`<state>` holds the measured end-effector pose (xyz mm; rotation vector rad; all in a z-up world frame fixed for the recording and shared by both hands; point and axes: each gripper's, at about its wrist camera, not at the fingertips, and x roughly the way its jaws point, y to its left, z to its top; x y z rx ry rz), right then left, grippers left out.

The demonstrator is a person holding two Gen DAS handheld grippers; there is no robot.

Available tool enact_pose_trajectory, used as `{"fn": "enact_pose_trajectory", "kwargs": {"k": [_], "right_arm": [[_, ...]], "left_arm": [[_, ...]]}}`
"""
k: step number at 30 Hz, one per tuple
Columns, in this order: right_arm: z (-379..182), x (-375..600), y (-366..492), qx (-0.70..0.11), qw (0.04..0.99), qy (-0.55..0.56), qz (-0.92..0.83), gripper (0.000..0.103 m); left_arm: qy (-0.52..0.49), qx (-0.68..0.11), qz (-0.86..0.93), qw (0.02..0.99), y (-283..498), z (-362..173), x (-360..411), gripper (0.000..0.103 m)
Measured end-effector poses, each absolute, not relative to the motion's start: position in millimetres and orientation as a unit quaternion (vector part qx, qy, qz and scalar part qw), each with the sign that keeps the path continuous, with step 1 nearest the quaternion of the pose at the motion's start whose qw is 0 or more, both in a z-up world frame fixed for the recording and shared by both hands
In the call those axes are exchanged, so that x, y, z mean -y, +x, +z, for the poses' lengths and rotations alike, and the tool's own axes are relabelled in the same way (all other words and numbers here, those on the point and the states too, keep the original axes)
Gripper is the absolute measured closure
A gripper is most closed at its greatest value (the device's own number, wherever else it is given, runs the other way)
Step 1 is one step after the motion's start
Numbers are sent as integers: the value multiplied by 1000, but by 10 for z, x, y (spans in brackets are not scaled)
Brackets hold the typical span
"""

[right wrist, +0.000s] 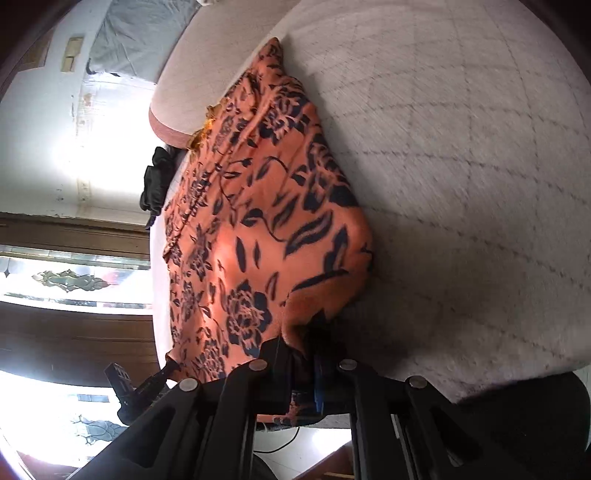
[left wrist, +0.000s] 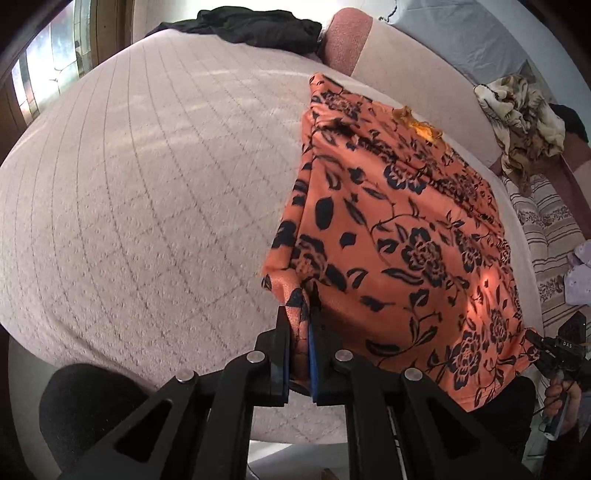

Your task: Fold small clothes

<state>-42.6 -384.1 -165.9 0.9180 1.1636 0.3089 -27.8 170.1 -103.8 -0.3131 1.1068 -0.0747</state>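
Observation:
An orange garment with a dark floral print [left wrist: 399, 236] is stretched over the pale quilted bed [left wrist: 147, 184]. My left gripper [left wrist: 301, 321] is shut on its near left corner. My right gripper [right wrist: 303, 343] is shut on the other near corner; it also shows in the left wrist view [left wrist: 535, 341] at the cloth's lower right corner. The garment [right wrist: 258, 229] runs away from the grippers toward the far end, where a yellow-orange trim [left wrist: 421, 127] shows. The left gripper shows in the right wrist view [right wrist: 168, 369] at the cloth's lower left.
A black garment [left wrist: 251, 27] lies at the bed's far end beside a pink pillow [left wrist: 347, 40]. A crumpled tan patterned cloth [left wrist: 524, 114] and a striped sheet [left wrist: 546, 229] lie to the right. A wooden mirrored cabinet [right wrist: 74, 280] stands beyond the bed.

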Motion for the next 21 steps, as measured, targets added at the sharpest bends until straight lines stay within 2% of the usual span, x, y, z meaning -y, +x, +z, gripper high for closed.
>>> {"fn": "enact_pose_trajectory", "kwargs": {"k": [7, 9, 11, 12, 13, 14, 15, 17, 21], "right_arm": [[-896, 3851, 715, -428, 772, 423, 204, 94], [-697, 3941, 1182, -389, 790, 429, 202, 94], [-736, 4017, 1694, -377, 787, 451, 186, 91], [-830, 4065, 1930, -372, 786, 466, 163, 90], [-941, 4085, 2153, -371, 793, 461, 142, 74], [-1086, 4105, 2364, -381, 797, 449, 135, 57], [-1246, 4136, 2498, -398, 796, 444, 105, 20], [-1460, 4158, 2475, -410, 792, 449, 55, 19], [-1288, 4037, 1890, -377, 826, 414, 64, 19]], "left_arm": [[-159, -418, -70, 892, 987, -201, -1660, 95], [-156, -409, -57, 897, 1495, -165, -1631, 93], [-156, -417, -25, 895, 2003, -337, -1628, 91], [-150, -415, -6, 898, 2249, -482, -1614, 74], [-138, -429, 14, 893, 2502, -673, -1604, 58], [-125, -464, 40, 876, 2739, -886, -1601, 30], [-119, -492, 51, 861, 2879, -1084, -1617, 32], [-130, -504, 58, 852, 2900, -1210, -1726, 32], [-149, -426, 73, 889, 2347, -903, -1960, 32]]}}
